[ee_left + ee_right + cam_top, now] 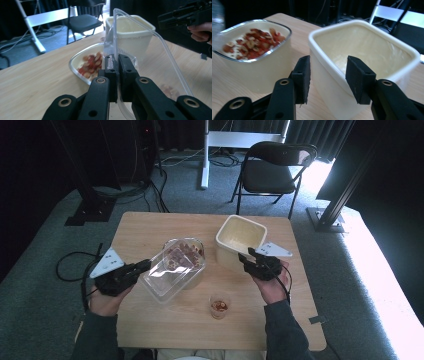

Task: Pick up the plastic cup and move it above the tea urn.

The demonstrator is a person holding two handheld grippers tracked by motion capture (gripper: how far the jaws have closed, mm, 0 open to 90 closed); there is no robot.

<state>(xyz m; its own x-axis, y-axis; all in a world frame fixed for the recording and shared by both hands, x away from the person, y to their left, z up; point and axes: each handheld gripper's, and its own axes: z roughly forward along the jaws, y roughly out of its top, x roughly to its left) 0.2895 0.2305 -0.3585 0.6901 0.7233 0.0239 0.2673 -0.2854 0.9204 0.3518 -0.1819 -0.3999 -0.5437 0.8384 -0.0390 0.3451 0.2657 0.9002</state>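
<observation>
Our left gripper [117, 65] pinches the clear plastic lid [167, 275] by its edge, holding it tilted over the glass dish of red nuts [186, 254]. Our right gripper [328, 75] hangs open, its jaws straddling the near wall of the cream tub [362, 47], not yet pressing.

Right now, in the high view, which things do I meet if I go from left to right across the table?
Left gripper → clear plastic lid held in it → small cup → cream tub → right gripper. The glass dish of red pieces lies behind the lid, so I leave it out.
</observation>
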